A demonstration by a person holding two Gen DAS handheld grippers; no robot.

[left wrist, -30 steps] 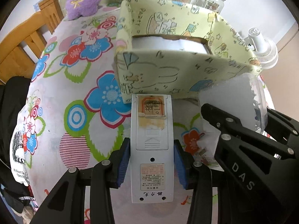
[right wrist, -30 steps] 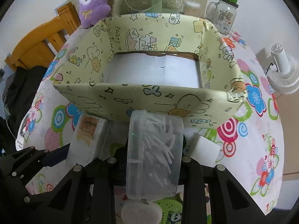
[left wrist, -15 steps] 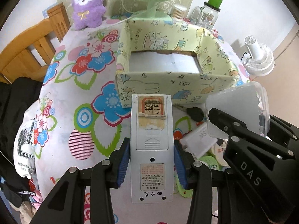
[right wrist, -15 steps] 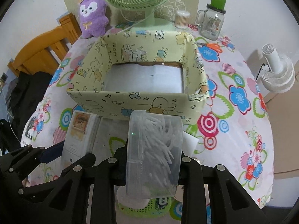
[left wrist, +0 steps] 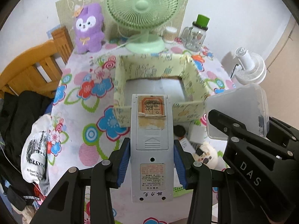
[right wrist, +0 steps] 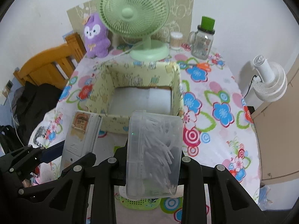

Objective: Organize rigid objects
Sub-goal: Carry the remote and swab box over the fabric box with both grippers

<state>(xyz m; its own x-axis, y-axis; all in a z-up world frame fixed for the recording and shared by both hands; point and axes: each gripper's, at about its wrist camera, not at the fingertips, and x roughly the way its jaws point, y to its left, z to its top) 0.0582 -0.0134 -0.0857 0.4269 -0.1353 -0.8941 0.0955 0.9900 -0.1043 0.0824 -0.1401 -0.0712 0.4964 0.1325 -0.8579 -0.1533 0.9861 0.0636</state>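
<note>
Both hands are loaded and hang above the flowered counter (right wrist: 220, 112), just short of the yellow cartoon-print box (right wrist: 138, 93) that sits open-topped in the middle of it. The left hand-held gripper (left wrist: 151, 163) is pinching a grey remote control (left wrist: 151, 145) back-side up, its blue pads (left wrist: 123, 164) pressed against the two long edges around the battery cover, so more of the body sticks out ahead toward the box than behind. That looks like a sound place to hold it: the shell is hard plastic, stiff and probably light, but smooth along the sides, so I'd guess it could slide lengthwise if the squeeze eased; the torn sticker near its front end is no good for grip. The right hand-held gripper (right wrist: 154, 160) is closed on a clear plastic case (right wrist: 154, 153) full of thin white sticks, clamped across its narrower width at about mid-length. The case seems thin-walled and a bit springy, and light for its bulk; a harder pinch might bow the sides or pop the lid, I think, and the loose contents would shift if it tipped. The box has only its pale liner showing inside, with soft-looking walls that lean slightly, so I'd expect it to give if either item caught the near rim. Behind it stand a green fan (right wrist: 134, 18), a purple plush (right wrist: 96, 35) and a glass jar (right wrist: 202, 41), well apart from the carried things.
</note>
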